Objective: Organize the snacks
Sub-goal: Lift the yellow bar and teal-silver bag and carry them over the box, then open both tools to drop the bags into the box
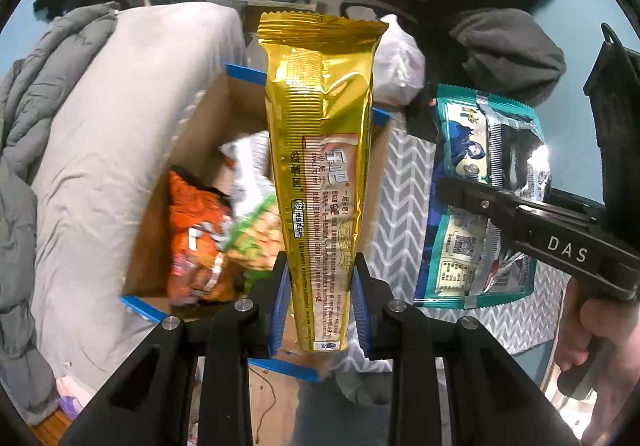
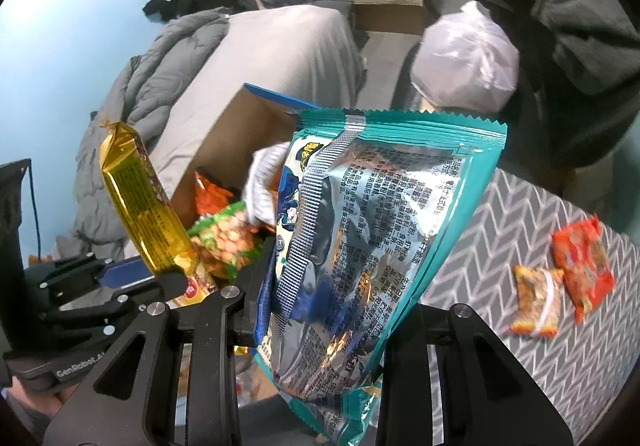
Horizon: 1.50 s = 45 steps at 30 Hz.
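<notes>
At the far left, a grey quilt [image 1: 48, 57] lies bunched against a pale grey cushion [image 1: 120, 125], and beside that cushion stands an open cardboard box [image 1: 192, 149] with blue-taped flap edges. Inside the box lie an orange snack bag [image 1: 196, 230], a white packet [image 1: 248, 161] and a green bag of peanuts [image 1: 260, 234], all piled together toward its near side. Above the box, the left gripper [image 1: 320, 310] is clamped on the lower end of a long gold snack packet [image 1: 320, 133], its blue pads pressing both sides, so the packet stands up and away from the camera over the box opening. To the right of it, the right gripper [image 2: 324, 310] is closed on a teal-and-silver snack bag [image 2: 372, 230], gripped near its bottom edge, with the serrated top seal pointing away; in the left wrist view that bag hangs over the edge of the desk [image 1: 404, 205], which is covered by a grey chevron cloth. A person's hand [image 1: 588, 330] wraps the handle of the right gripper. A tied white plastic bag [image 2: 468, 61] sits beyond the desk. Further right on the desk lie two small snacks, an orange-yellow packet [image 2: 536, 302] and, touching it, a red packet [image 2: 584, 266], well apart from the box.
</notes>
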Each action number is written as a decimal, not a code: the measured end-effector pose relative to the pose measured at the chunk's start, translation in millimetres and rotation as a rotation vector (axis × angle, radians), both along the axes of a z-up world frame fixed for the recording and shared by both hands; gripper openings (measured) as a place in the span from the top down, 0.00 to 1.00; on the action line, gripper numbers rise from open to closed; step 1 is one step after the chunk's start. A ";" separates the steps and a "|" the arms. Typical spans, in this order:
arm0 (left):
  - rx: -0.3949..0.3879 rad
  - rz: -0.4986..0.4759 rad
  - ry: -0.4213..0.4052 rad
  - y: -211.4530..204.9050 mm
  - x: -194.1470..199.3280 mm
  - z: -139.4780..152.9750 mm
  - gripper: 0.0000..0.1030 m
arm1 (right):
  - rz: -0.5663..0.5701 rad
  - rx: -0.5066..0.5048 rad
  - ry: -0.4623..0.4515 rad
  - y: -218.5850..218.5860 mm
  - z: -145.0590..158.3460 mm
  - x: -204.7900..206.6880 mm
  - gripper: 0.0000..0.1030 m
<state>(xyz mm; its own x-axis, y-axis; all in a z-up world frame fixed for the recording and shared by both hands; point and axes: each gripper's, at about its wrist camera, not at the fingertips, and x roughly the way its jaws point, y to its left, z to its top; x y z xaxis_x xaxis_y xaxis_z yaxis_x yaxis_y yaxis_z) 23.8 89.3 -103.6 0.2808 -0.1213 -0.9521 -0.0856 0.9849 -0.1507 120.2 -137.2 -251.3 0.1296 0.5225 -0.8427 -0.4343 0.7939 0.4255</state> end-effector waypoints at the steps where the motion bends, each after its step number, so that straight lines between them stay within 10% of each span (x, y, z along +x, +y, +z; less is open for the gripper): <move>1: 0.006 0.007 -0.003 5.8 0.4 0.5 0.72 | 0.005 0.003 0.001 5.8 -0.1 2.0 0.72; 28: 0.080 0.047 0.071 71.4 42.4 -63.7 0.72 | 0.088 -0.086 0.127 118.7 -60.6 27.8 0.68; 34: 0.092 0.087 0.042 78.2 41.4 -60.6 0.47 | 0.041 -0.115 0.088 120.0 -54.8 30.5 0.35; 45: 0.094 0.129 0.019 76.7 29.5 -43.7 0.38 | 0.018 -0.120 0.009 105.2 -25.2 23.5 0.30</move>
